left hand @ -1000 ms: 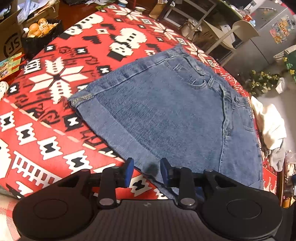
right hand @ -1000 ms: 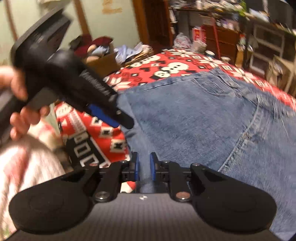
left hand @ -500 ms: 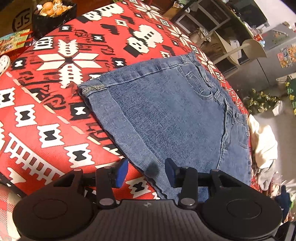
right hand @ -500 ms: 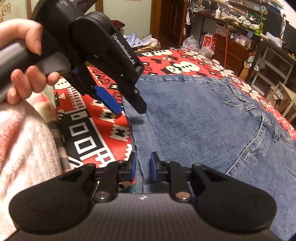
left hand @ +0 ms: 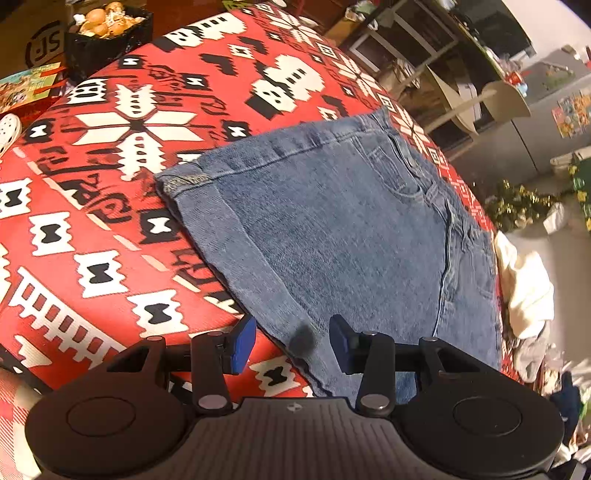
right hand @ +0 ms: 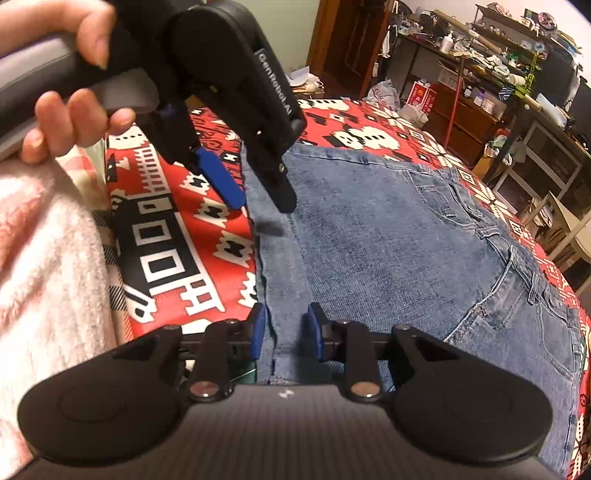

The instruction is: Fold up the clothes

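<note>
Left wrist view: the left gripper (left hand: 291, 341) points steeply down at a desk covered by a red cloth with black and white patterns (left hand: 110, 221). A folded pair of blue jeans (left hand: 351, 240) lies flat on the cloth, spreading from the near centre toward the far right. The jaws stand open with nothing between them; the near left edge of the denim runs just beyond and below the gap, and a small dark shadow falls on that edge. At the far left a black box holding round brownish items (left hand: 107, 26) sits beside the desk. To the right, past the jeans, a pale crumpled garment (left hand: 528, 288) hangs off the desk edge.

Right wrist view: the right gripper (right hand: 284, 330) hangs over the near hem of the jeans (right hand: 388, 240). Its jaws are opening; a strip of the denim edge lies in the gap, and the blue pads do not press on it. Up and left, a hand (right hand: 74, 110) holds the left gripper (right hand: 258, 199), whose jaws are parted just above the left edge of the jeans. A fluffy pink sleeve (right hand: 44, 258) fills the near left. Cluttered shelves (right hand: 498, 74) stand along the far wall.
</note>
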{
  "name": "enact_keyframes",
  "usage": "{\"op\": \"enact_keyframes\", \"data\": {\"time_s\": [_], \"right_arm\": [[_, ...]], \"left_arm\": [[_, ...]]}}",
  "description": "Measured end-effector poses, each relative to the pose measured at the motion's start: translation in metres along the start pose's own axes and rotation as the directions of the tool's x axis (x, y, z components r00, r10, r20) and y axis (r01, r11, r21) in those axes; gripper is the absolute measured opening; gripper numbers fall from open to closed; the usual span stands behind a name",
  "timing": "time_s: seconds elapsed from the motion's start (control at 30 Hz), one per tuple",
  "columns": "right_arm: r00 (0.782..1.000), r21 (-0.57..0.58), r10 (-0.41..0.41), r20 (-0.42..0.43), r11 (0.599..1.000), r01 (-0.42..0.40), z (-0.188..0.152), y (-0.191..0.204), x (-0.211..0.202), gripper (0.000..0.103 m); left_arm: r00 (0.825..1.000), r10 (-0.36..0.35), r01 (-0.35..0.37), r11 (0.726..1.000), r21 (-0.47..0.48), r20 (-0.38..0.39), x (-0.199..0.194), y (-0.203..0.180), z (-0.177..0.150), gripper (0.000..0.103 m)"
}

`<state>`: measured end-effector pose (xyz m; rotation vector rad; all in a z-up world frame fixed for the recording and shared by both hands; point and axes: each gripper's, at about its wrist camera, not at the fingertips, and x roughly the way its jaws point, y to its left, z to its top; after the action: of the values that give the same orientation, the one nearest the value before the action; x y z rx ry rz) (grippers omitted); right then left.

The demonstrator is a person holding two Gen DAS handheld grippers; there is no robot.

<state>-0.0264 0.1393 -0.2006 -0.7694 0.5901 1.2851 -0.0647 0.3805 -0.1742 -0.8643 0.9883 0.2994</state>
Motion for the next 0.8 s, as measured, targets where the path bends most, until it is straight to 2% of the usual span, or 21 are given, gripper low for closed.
{"op": "enact_keyframes", "data": {"time_s": [0.1, 0.17, 0.23, 0.33, 0.4, 0.57, 0.67, 0.8], "right_arm": [[1.000, -0.005, 0.000, -0.006, 1.000, 0.000, 0.000, 0.001, 0.001, 0.027], [1.000, -0.003, -0.003, -0.009, 1.000, 0.003, -0.001, 0.001, 0.003, 0.026], [1.000, -0.002, -0.006, -0.015, 1.000, 0.006, -0.001, 0.001, 0.004, 0.025], [1.000, 0.012, -0.001, -0.015, 1.000, 0.001, -0.001, -0.001, 0.004, 0.016], [1.000, 0.037, 0.009, -0.008, 0.999, -0.009, -0.001, -0.004, 0.004, 0.008], [1.000, 0.078, 0.029, -0.001, 0.997, -0.029, 0.000, -0.009, 0.002, 0.003], [0.999, 0.106, 0.047, 0.005, 0.993, -0.047, 0.000, -0.012, 0.000, 0.002], [0.997, 0.143, 0.070, 0.015, 0.987, -0.072, 0.000, -0.017, -0.004, 0.002]], "left_arm": [[1.000, -0.002, 0.002, 1.000, -0.019, 0.008, 0.000, 0.003, 0.002, 0.038], [1.000, 0.001, -0.001, 0.999, -0.034, 0.006, 0.002, 0.006, 0.003, 0.028], [1.000, 0.006, -0.005, 0.999, -0.049, 0.004, 0.003, 0.008, 0.005, 0.023], [1.000, 0.007, -0.006, 0.998, -0.056, 0.014, 0.003, 0.010, 0.005, 0.004], [0.999, 0.025, -0.024, 0.998, -0.051, 0.022, 0.002, 0.009, 0.005, 0.000], [0.996, 0.080, -0.078, 0.996, -0.039, 0.048, 0.000, 0.006, 0.005, 0.000], [0.995, 0.078, -0.075, 0.995, -0.061, 0.058, -0.003, 0.011, 0.005, 0.000], [0.998, 0.058, -0.055, 0.994, -0.091, 0.032, -0.002, 0.016, 0.006, 0.000]]}}
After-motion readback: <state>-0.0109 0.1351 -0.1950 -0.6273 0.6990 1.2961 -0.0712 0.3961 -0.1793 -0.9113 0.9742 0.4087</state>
